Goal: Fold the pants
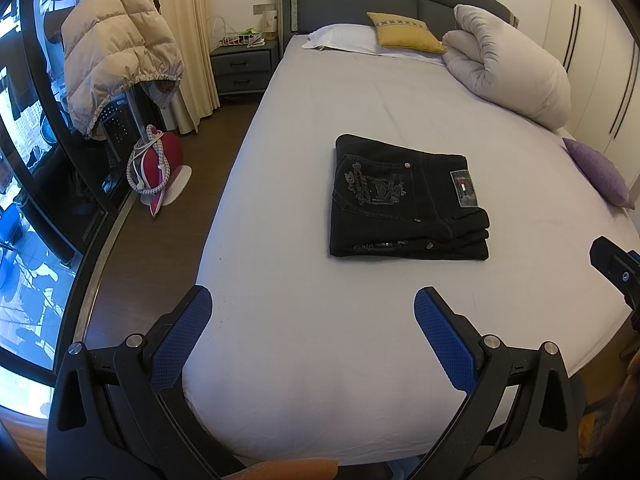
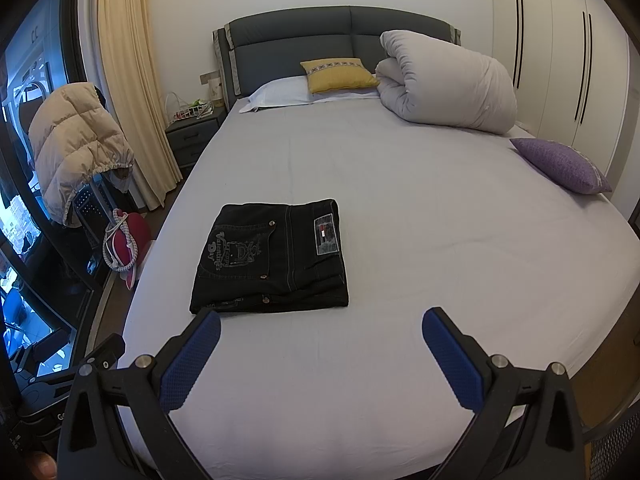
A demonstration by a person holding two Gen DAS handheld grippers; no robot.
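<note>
The black pants [image 1: 408, 200] lie folded in a compact rectangle on the white bed sheet [image 1: 320, 320], back pocket and label up. They also show in the right wrist view [image 2: 272, 256]. My left gripper [image 1: 312, 312] is open and empty, held back above the foot of the bed, apart from the pants. My right gripper [image 2: 320, 332] is open and empty, just short of the pants' near edge and to their right. A part of the right gripper [image 1: 616, 268] shows at the right edge of the left wrist view.
A rolled white duvet [image 2: 448, 84], a yellow cushion [image 2: 338, 74] and a white pillow [image 2: 280, 94] lie at the headboard. A purple cushion [image 2: 560, 164] lies at the bed's right edge. An iron [image 1: 154, 168], a chair with a puffer jacket [image 1: 116, 48] and a nightstand [image 1: 244, 68] stand on the left.
</note>
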